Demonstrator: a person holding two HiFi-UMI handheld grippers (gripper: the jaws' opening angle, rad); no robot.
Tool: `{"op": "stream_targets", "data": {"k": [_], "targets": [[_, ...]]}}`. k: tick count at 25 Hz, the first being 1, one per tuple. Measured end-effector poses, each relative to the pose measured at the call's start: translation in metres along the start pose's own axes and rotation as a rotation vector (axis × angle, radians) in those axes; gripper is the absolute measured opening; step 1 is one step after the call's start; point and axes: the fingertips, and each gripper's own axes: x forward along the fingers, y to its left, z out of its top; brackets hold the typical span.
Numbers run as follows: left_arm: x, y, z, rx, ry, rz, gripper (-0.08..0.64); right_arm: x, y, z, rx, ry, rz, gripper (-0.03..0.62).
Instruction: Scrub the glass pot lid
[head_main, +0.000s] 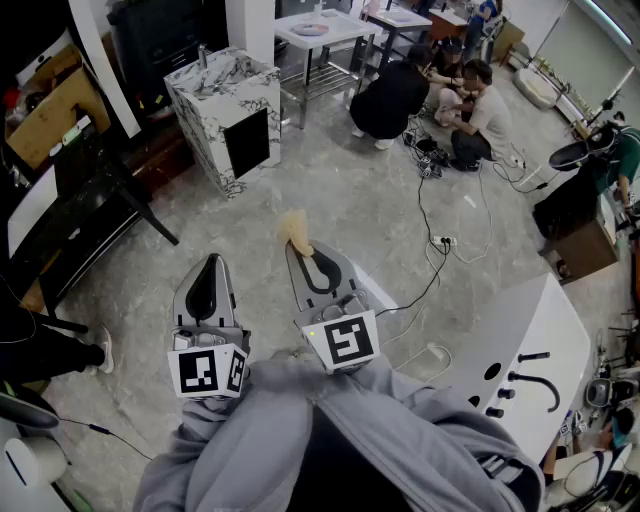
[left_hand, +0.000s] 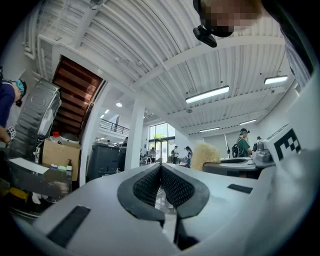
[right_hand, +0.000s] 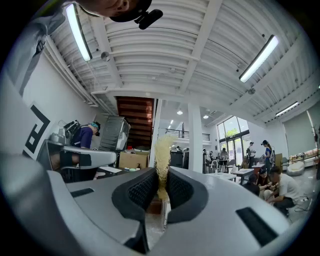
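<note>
— Grey marbled floor (head_main: 330, 200) lies below both tools. What's on the left?
— The left tool (left_hand: 161, 167): jaws pressed together with nothing between them.
— And beside it?
— The right tool (right_hand: 161, 175), clamped on a pale yellow scrubber (right_hand: 162, 147) that sticks out past its tips. A white bench (head_main: 530, 320) with a black tap (head_main: 535, 378) stands farther right.

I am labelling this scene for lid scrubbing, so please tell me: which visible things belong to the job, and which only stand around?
Job: yellow scrubber, clamped in right gripper; left gripper, shut and empty. No lid in view.
Standing around: marble cabinet, white table, floor cables, crouching people.
</note>
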Motion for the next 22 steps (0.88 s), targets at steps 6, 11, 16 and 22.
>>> {"op": "stream_targets", "data": {"k": [6, 11, 16, 22], "targets": [[0.003, 0.003, -0.006, -0.004, 0.002, 0.001, 0.014, 0.003, 0.000, -0.008, -0.003, 0.012, 0.001, 0.048], [0.006, -0.002, -0.006, -0.004, -0.002, 0.002, 0.014, 0.002, -0.007, -0.007, -0.011, 0.007, -0.001, 0.048], [0.013, -0.016, -0.005, -0.001, -0.010, 0.006, 0.014, -0.004, -0.022, -0.008, 0.014, 0.015, 0.000, 0.048], [0.028, -0.035, -0.003, 0.012, -0.024, 0.034, 0.014, -0.011, -0.051, -0.010, 0.036, 0.012, 0.016, 0.048]]}}
